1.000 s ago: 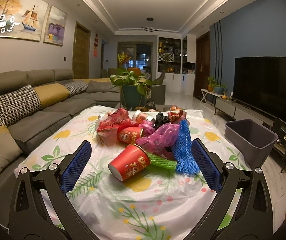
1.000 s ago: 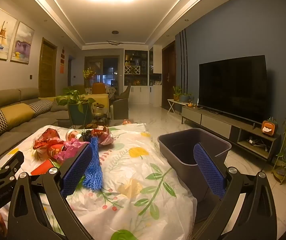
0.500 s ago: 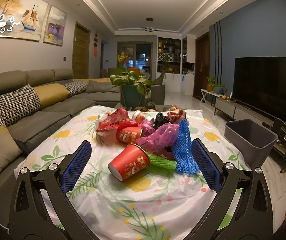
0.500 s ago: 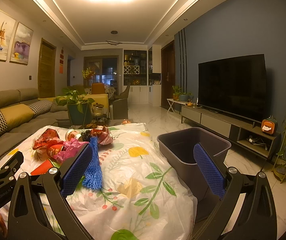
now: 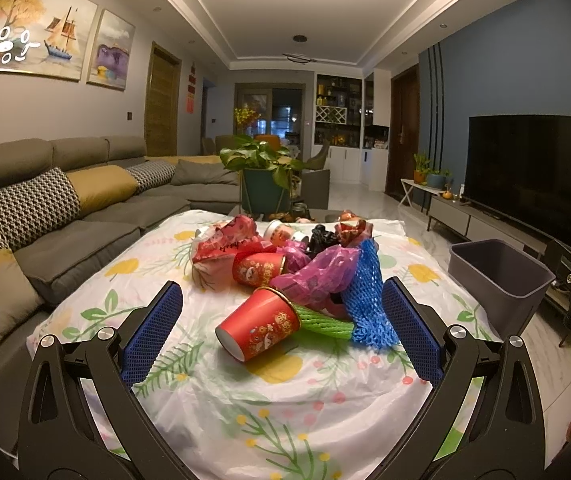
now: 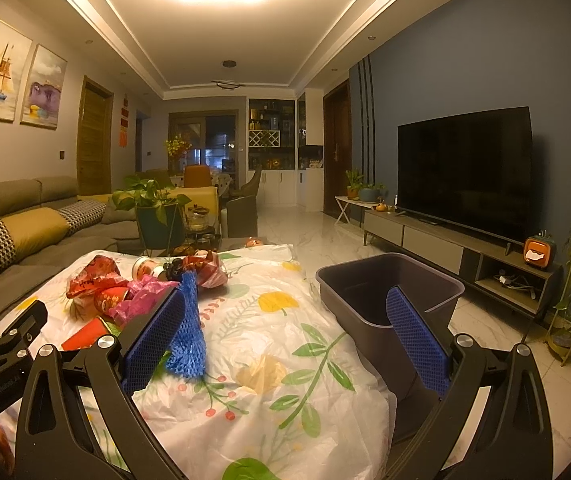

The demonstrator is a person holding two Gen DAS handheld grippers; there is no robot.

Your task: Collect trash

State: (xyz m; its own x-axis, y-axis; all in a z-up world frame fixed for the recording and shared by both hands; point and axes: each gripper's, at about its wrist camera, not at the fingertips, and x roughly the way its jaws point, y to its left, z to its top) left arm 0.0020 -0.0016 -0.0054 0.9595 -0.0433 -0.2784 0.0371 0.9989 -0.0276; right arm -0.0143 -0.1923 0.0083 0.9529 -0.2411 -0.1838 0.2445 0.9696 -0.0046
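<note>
The red cup lies on its side on the table, straight ahead of the left gripper, mouth toward it. Both the left and the right gripper are wide and empty; the left is nearer, the bin on the right.

I held my left gripper level and forward, its blue-padded fingers spread wide with nothing between them. My right gripper sat just beside it, likewise level, jaws wide apart and gripping nothing.
</note>
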